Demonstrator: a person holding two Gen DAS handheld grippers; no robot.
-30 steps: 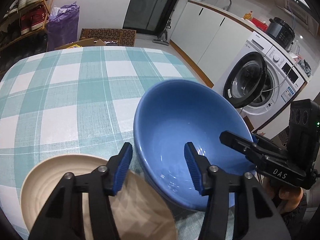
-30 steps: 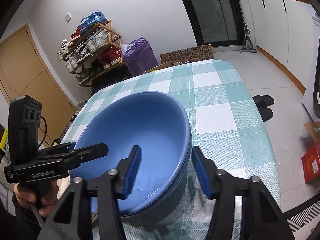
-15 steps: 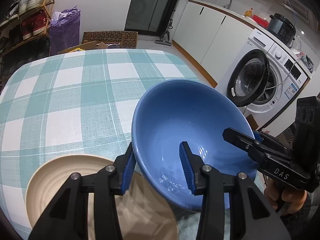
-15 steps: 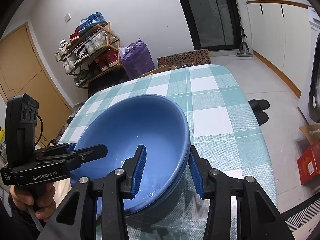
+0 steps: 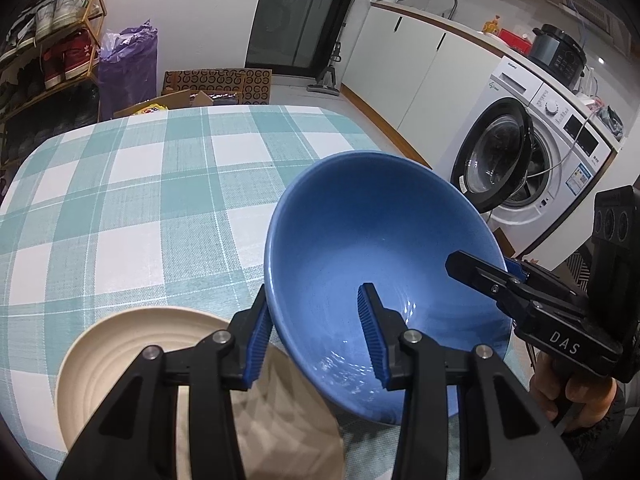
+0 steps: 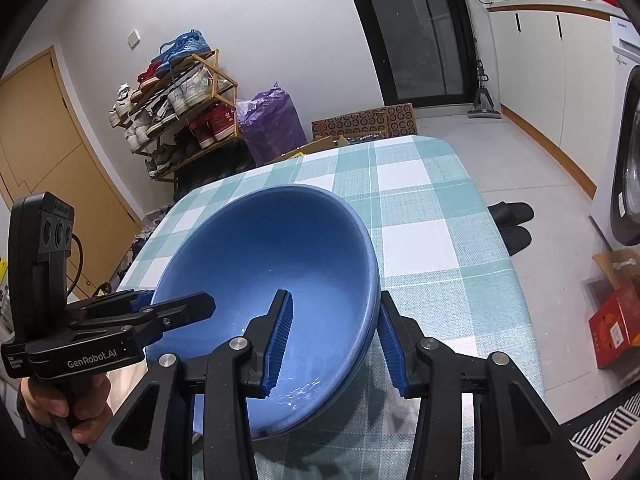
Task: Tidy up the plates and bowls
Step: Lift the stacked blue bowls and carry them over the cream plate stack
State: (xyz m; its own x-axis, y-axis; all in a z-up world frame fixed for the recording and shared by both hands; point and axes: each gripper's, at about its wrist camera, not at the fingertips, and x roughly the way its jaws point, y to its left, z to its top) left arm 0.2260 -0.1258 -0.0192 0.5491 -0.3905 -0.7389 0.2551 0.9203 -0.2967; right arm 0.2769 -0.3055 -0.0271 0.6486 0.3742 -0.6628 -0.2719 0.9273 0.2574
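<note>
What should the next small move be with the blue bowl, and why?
Probably lift the blue bowl straight up with both hands together. The left tongs and right tongs have just been closing, and each now straddles the rim, one pad inside and one outside. The bowl sits partly against the beige plate, so a level lift avoids dragging it.

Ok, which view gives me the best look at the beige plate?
The left wrist view. There the beige plate lies on the checked tablecloth beside the blue bowl, its ridged rim showing, its near part behind the left claw. In the right wrist view the bowl and the other claw hide it almost entirely.
</note>
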